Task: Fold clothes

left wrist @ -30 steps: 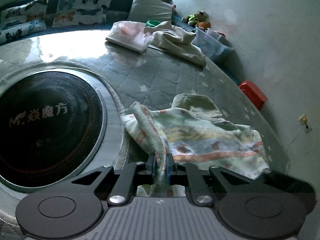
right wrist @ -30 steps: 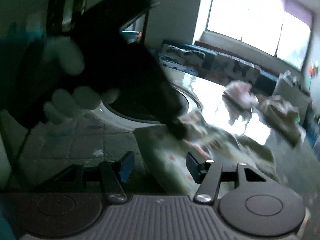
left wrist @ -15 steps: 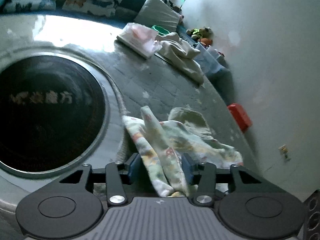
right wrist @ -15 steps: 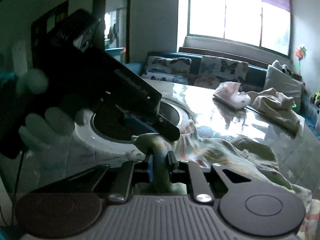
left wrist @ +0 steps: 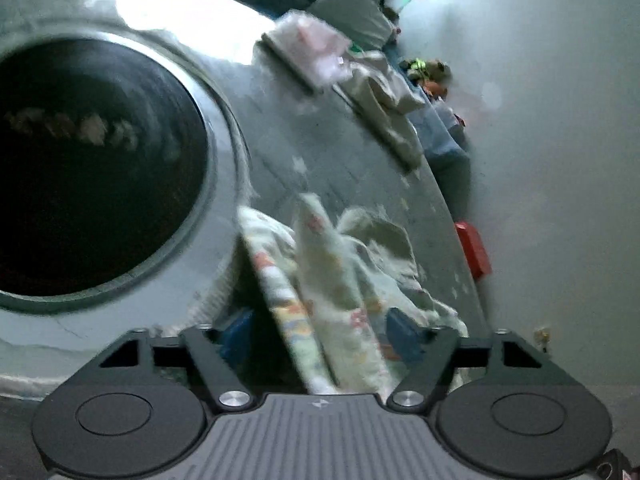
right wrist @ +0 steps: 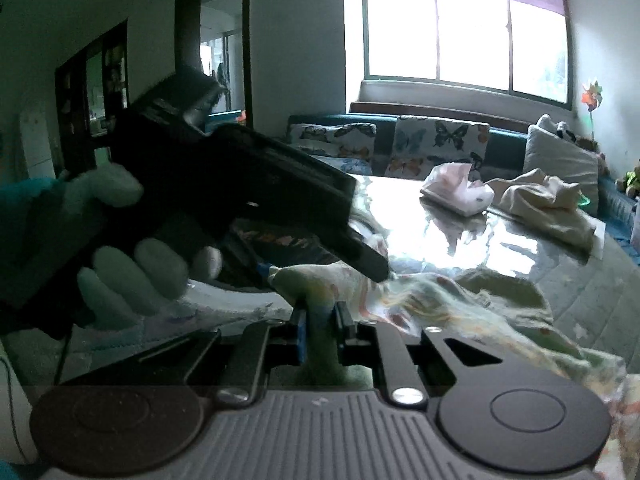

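Right claw [right wrist: 320, 330] is clamped narrow on a bunched corner of the patterned garment [right wrist: 440, 300]. Left claw [left wrist: 320, 334] stands wide, with the same garment's edge running loose between its pads [left wrist: 404, 330]; neither pad presses on it. The garment lies rumpled on the near part of the desk [left wrist: 340, 152], beside the dark round inset [left wrist: 92, 168]; no clean fold shows in it. Farther back, a pink bundle [right wrist: 456, 190] sits gathered, possibly finished. Just beside it a cream garment [right wrist: 548, 204] lies loose, unfolded. Judgement: work on the patterned garment is early; folding and the cream piece remain.
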The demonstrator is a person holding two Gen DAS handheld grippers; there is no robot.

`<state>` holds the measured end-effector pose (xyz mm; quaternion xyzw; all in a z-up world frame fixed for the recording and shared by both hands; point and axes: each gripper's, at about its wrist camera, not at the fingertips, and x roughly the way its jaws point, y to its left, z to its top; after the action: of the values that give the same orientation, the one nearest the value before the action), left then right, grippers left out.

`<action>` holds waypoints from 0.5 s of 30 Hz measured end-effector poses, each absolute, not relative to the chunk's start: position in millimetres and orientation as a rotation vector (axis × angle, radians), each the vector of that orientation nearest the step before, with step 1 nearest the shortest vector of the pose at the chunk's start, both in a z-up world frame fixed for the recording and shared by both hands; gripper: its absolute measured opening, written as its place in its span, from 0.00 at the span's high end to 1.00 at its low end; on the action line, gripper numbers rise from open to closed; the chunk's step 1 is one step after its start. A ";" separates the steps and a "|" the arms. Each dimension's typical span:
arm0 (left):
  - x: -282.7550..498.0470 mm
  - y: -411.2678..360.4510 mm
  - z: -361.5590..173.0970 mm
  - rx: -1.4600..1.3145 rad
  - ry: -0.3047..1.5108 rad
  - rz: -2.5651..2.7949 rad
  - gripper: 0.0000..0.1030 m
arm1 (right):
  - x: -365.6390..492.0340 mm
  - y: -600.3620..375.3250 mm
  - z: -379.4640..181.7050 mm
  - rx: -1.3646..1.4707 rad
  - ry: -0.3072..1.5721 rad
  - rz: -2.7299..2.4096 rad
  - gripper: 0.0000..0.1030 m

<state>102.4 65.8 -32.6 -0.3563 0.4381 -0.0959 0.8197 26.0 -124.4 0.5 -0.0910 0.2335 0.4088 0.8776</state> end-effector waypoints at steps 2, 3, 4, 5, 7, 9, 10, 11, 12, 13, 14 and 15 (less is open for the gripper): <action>106.2 58.5 -39.8 -0.764 0.957 -0.223 0.65 | 24.5 -125.7 -0.9 -0.188 0.491 0.858 0.88; 107.3 56.5 -42.8 -0.769 0.960 -0.227 0.75 | 24.4 -127.1 -1.4 -0.181 0.497 0.859 0.88; 108.1 55.3 -44.7 -0.768 0.958 -0.224 0.78 | 24.8 -130.5 -1.2 -0.166 0.506 0.857 0.86; 108.8 54.4 -45.9 -0.764 0.957 -0.220 0.79 | 25.7 -135.9 -0.5 -0.142 0.516 0.850 0.81; 109.0 54.4 -45.8 -0.738 0.958 -0.204 0.80 | 27.2 -152.5 1.7 -0.086 0.525 0.826 0.74; 109.1 52.9 -45.4 -0.704 0.954 -0.193 0.82 | 31.4 -176.6 3.9 -0.043 0.527 0.755 0.71; 108.6 51.9 -44.8 -0.690 0.951 -0.196 0.82 | 34.8 -189.8 4.2 -0.025 0.531 0.708 0.68; 108.4 50.1 -43.6 -0.670 0.948 -0.196 0.82 | 39.0 -201.9 3.5 -0.015 0.537 0.659 0.65; 108.0 47.7 -41.9 -0.644 0.944 -0.196 0.82 | 44.8 -213.6 1.9 -0.017 0.542 0.601 0.64; 107.2 45.1 -40.0 -0.616 0.941 -0.195 0.82 | 52.8 -226.7 -0.3 -0.028 0.546 0.529 0.62; 107.4 42.3 -38.6 -0.592 0.939 -0.193 0.82 | 60.8 -239.9 -2.6 -0.039 0.550 0.458 0.59; 108.1 40.0 -37.6 -0.575 0.938 -0.191 0.82 | 68.9 -252.1 -5.5 -0.045 0.555 0.393 0.58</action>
<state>108.1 40.0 -37.6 -0.2729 0.4451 -0.0905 0.8481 68.9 -252.1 -5.5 -0.0223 0.2721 0.1927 0.9425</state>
